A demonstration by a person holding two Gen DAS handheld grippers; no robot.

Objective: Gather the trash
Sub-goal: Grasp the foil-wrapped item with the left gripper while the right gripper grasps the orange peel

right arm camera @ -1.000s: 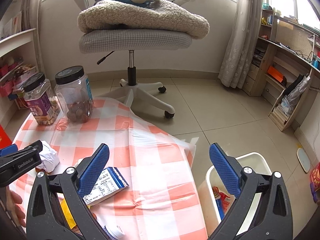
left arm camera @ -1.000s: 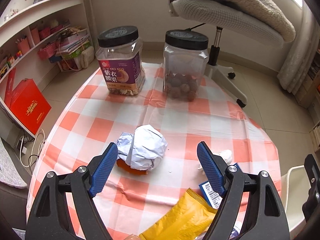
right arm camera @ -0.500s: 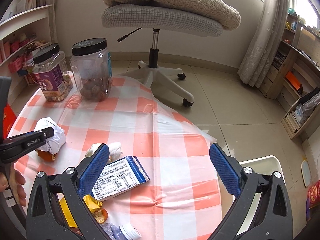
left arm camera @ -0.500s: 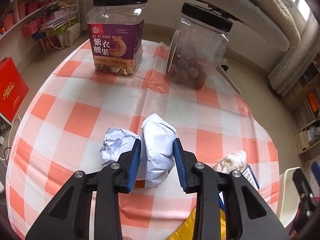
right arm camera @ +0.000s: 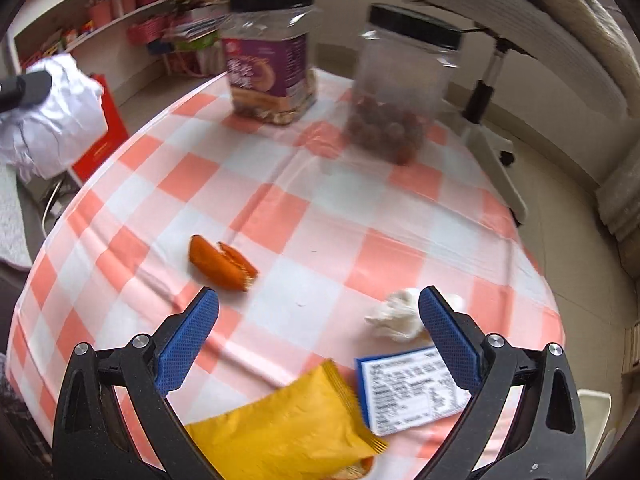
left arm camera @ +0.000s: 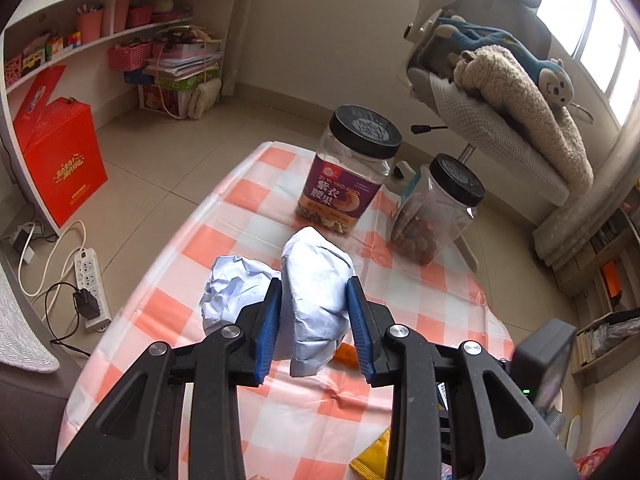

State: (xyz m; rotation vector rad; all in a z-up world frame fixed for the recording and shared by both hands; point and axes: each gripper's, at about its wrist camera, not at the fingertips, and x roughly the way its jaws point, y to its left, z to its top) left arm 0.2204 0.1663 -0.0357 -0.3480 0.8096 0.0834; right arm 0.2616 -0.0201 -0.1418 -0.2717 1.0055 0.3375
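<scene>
Paper (left arm camera: 316, 280) sits clamped in left gripper (left arm camera: 314, 326), apparently lifted.

I count two lidded jars (right arm camera: 272, 52), one paper wad (left arm camera: 316, 296), one orange peel (right arm camera: 222, 266), one tissue (right arm camera: 396, 314), two wrappers (right arm camera: 288, 428).

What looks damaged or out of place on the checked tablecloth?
An orange peel, split open, lies loose on the tablecloth as litter. Near it lie a crumpled tissue and a yellow wrapper.
</scene>
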